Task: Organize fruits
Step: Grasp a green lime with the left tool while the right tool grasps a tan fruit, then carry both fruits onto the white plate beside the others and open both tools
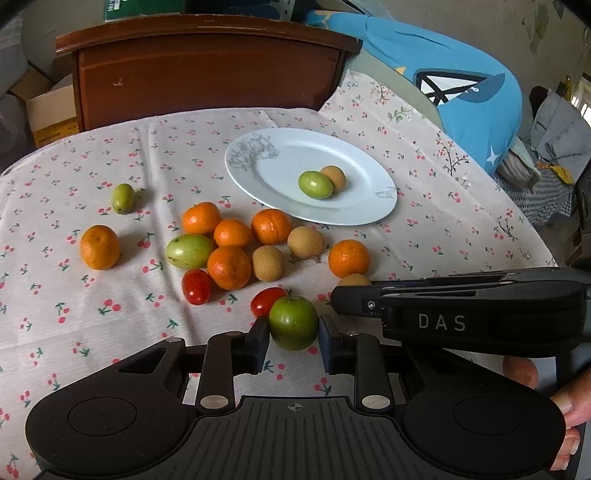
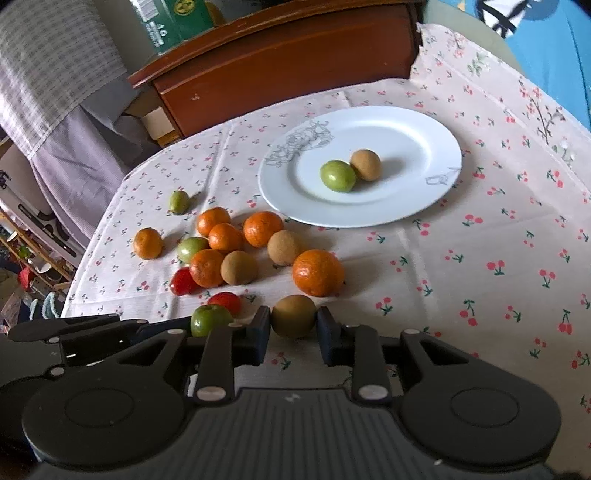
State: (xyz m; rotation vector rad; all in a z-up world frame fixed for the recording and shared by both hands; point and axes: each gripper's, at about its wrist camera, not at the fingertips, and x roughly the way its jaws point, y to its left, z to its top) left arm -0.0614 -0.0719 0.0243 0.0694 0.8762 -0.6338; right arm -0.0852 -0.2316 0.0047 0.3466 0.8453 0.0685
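The left gripper (image 1: 293,341) has its two pads pressed against the sides of a round green fruit (image 1: 293,322) at the near edge of the fruit pile. The right gripper (image 2: 293,334) is closed the same way on a round brown fruit (image 2: 294,315) just to the right of it. Both held fruits sit low over the cherry-print tablecloth (image 1: 110,325).

In the left wrist view the right gripper's black body crosses the right side and carries the white letters "DAS" (image 1: 441,322). A person's fingers (image 1: 569,410) show at the lower right edge there.

Just beyond the grippers lies the loose fruit: six oranges, the nearest and largest one (image 2: 318,272) standing apart to the right of the rest; two small red tomatoes (image 1: 196,286); two more brown fruits (image 1: 268,263) among the oranges; a pale green oval fruit (image 1: 189,251) touching the cluster; and a smaller green one (image 1: 123,198) alone to the far left. One orange (image 1: 99,246) also sits apart on the left.

Farther back and to the right is one white plate (image 2: 406,122) with a grey line drawing on its rim. It holds two fruits that touch: a green one (image 2: 338,175) and a brown one (image 2: 365,164).

Behind the table stands a dark wooden headboard-like panel (image 1: 207,70), with a green printed box (image 2: 173,18) above it whose lettering is too small to read, and a blue cushion (image 1: 472,88) at the far right.
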